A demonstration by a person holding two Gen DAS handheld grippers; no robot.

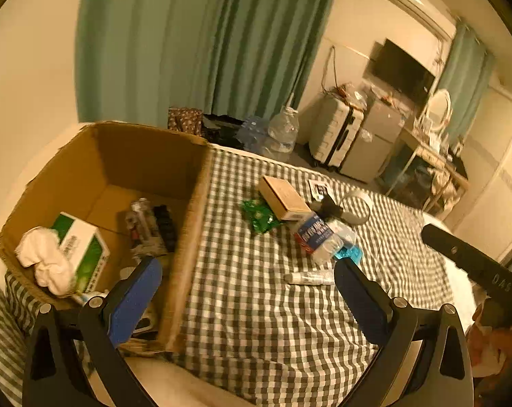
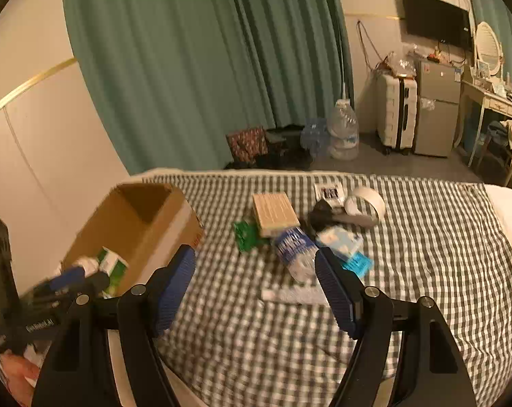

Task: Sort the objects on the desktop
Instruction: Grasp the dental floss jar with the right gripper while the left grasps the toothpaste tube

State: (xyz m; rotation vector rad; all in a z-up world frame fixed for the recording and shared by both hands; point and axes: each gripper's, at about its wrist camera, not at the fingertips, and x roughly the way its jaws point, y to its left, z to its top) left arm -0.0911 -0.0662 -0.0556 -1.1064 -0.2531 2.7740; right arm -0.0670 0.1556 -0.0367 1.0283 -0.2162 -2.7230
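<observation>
Though blurred, the cardboard box (image 1: 127, 183) at near left is seen holding a green-white carton (image 1: 86, 254) and white cloth (image 1: 45, 261); bottle (image 1: 318, 237) and tube (image 1: 310, 277) lie right on the bed (image 1: 262, 305), both the left gripper (image 1: 247, 288) and the right gripper (image 2: 254, 271) wide open, empty.

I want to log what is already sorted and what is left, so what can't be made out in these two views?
- Cardboard box: in the left wrist view the gripper finger hides its near corner; in the right wrist view its wall hides most contents.
- Dark items in the box: blurred, unreadable.
- White tube: motion-blurred in the right wrist view.
- Bottle label: too blurred to read.
- Dark object beside the white round thing: unidentifiable.
</observation>
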